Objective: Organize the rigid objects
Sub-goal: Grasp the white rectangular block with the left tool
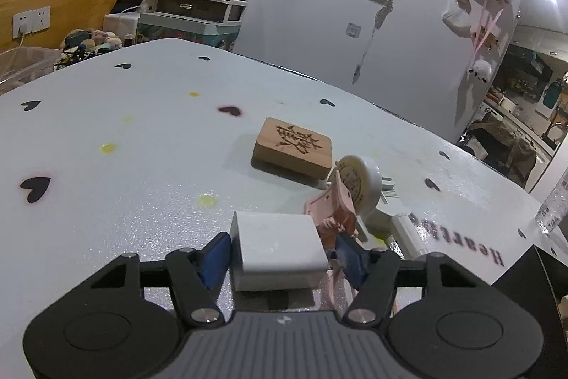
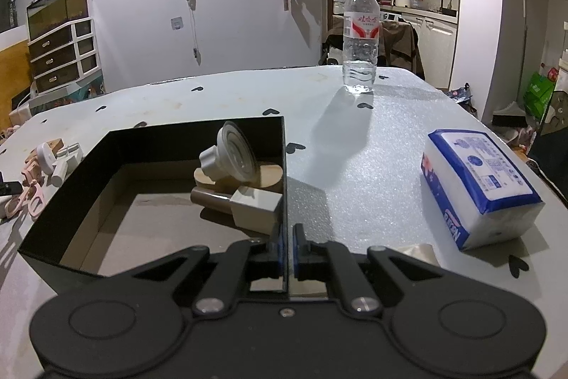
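Blocks and small hardware lie scattered left of the black box (image 2: 156, 144), our landmark. Our left gripper (image 1: 280, 253) has its jaws around a white block (image 1: 278, 251); the left blue pad seems to touch its side, the right one is half hidden by a pink clip (image 1: 332, 212), so we cannot tell whether the hold is firm. Beyond the white block lie a wooden tile (image 1: 294, 146) with a carved character and a white disc (image 1: 358, 183) propped on edge.

We judge the step to be gripping this block for the box. To do it well, we should square the pads on the flat sides, keep the clip out, and close fully before lifting.

The block is smooth and square-edged, the counter (image 1: 142, 137) grainy and speckled.

Our right gripper (image 2: 288, 245) has its jaws clamped on the box's thin right wall. Inside the box rest a ribbed knob (image 2: 230, 153), a wooden piece and a pale plug.
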{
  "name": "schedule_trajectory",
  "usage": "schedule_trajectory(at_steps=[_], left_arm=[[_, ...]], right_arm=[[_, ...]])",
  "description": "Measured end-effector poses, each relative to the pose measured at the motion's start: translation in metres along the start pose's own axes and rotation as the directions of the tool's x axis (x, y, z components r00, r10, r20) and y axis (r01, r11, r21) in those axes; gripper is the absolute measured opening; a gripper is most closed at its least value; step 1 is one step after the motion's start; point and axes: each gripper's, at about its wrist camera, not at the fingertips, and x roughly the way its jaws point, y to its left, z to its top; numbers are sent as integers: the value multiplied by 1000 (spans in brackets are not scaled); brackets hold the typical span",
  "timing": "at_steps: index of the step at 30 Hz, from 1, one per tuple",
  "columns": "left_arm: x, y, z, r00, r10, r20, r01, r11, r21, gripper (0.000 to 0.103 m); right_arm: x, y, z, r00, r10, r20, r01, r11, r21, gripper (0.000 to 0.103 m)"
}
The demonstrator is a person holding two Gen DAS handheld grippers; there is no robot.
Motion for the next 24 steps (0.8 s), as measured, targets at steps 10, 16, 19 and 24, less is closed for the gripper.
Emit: schedule_trajectory(at_steps=[10,16,19,24], left_arm=[[-9,29,5,1000,18,15,-17,998,-63,57],[-20,31,10,1000,-18,24,20,996,-83,54],[-33,19,13,993,-97,61,101,993,-65,4],[-43,-6,20,981,-188,50,190,982,-22,0]], right_arm=[[2,1,1,1000,4,-3,-4,1000,-1,5],[2,1,1,1000,-2,-2,2,1000,-1,3],[2,1,1,1000,-4,-2,4,1000,-1,3],[1,1,0,1000,-7,2,7,1000,4,3]])
